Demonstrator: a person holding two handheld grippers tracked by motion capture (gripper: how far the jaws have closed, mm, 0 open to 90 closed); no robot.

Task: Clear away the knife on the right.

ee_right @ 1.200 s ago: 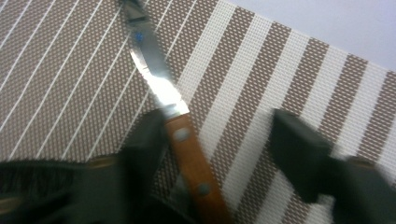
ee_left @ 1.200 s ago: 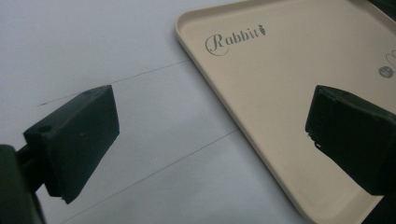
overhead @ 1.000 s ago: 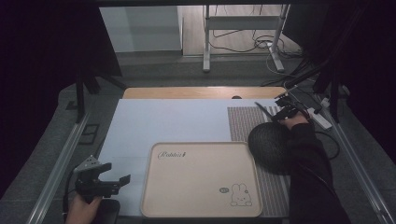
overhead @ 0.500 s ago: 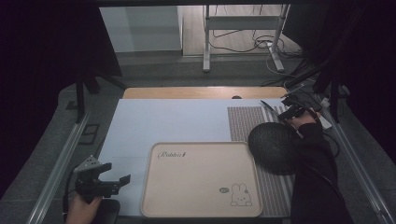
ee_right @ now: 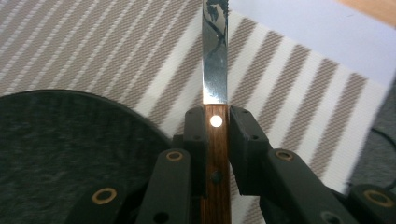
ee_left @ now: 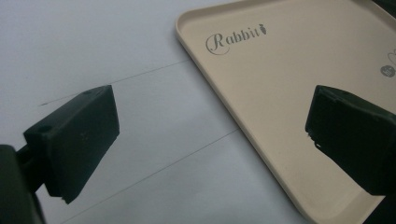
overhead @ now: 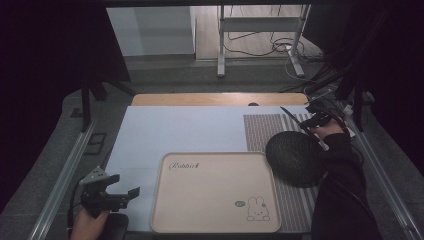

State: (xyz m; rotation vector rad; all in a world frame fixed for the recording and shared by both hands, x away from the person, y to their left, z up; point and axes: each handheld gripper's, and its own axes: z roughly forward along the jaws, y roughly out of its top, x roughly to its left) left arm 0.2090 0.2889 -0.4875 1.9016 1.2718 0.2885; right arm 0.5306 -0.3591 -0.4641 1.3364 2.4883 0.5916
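High view. The right gripper is held at the far right of the table, above the striped mat, its jaws clamped on a knife whose blade points away and to the left over the mat's far edge. The knife is off the table, carried in the jaws. Just on the near side of that gripper a dark round plate lies on the mat, its left edge close to the tray. The tray, cream with "Rabbit" lettering and a small rabbit figure, lies on the pale blue sheet at the near middle. The left gripper is at the near left corner, level over the sheet, just left of the tray and well apart from the knife; the left hand grips it from below.

Left gripper view. The two black jaws stand wide apart with nothing between them. Behind them are the blue sheet and the tray's near left corner, whose rim passes under the right-hand jaw.

Right gripper view. The jaws press from both sides on the knife's brown wooden handle, which bears a bright rivet. The steel blade runs straight upward over the mat. The dark plate fills the lower left, below the jaws.
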